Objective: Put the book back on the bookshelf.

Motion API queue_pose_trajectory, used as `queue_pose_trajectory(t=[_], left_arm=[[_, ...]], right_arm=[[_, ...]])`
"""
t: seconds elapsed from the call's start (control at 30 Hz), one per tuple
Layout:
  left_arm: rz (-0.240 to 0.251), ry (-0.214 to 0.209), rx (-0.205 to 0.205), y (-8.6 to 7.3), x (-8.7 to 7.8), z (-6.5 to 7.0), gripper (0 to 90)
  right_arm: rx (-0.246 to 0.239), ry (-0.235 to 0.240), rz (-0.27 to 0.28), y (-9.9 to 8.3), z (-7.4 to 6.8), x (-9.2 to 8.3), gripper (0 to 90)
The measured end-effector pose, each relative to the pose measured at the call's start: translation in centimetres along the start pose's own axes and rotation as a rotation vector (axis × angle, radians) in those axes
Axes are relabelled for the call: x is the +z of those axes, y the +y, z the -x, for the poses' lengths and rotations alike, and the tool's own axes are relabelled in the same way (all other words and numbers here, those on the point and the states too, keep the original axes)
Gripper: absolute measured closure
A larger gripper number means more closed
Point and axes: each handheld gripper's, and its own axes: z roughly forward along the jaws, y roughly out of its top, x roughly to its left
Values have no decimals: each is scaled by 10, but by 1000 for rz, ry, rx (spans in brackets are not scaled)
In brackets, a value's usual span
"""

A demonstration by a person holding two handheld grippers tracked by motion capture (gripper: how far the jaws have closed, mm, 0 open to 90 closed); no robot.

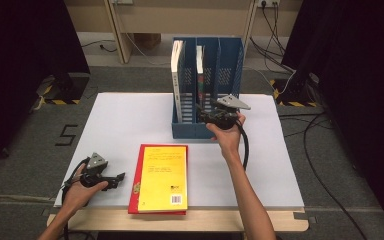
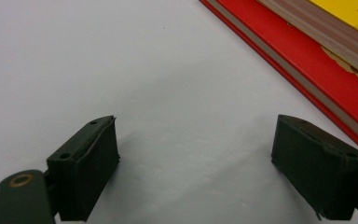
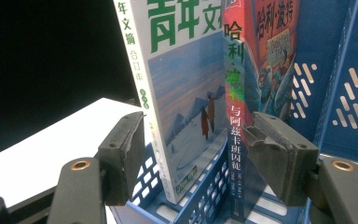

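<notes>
**Shelving books: right gripper at the rack, two books left on the table**

Seen from above, a white table (image 1: 130,120) holds a blue three-slot rack (image 1: 207,87) at about 12 o'clock from the table's centre. Two books stand upright in it: a white book (image 1: 177,82) in the left slot and a second book (image 1: 199,82) in the middle slot. The right slot looks empty.

The right gripper (image 1: 206,116) is at the rack's front edge, facing the middle slot. In the right gripper view its jaws are spread apart, with the spines of the white book (image 3: 179,93) and the second, red-spined book (image 3: 235,116) between them in the picture. Whether the pads touch either spine cannot be told; it grips nothing.

At about 6 o'clock, near the table's front edge, a yellow book (image 1: 163,177) lies flat on a red book (image 1: 134,182). The left gripper (image 1: 122,176) rests at about 8 o'clock, just left of that stack. In the left gripper view its jaws are wide open over bare table, empty, with the red book (image 2: 307,60) at the upper right.

The step in hand seems to be finishing a placement in the middle slot. Next, probably, the yellow book must be lifted by an edge and stood in a free slot.
</notes>
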Motion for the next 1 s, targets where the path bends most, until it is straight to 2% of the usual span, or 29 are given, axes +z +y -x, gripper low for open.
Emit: queue_pose_trajectory(t=[0.23, 0.57, 1.0], left_arm=[[1, -1, -1, 0, 0, 0, 135], [1, -1, -1, 0, 0, 0, 135], [1, 0, -1, 0, 0, 0, 136]], right_arm=[[-12, 12, -18, -7, -3, -4, 363], [-2, 15, -27, -10, -3, -10, 344], [1, 53, -35, -13, -14, -16, 316]])
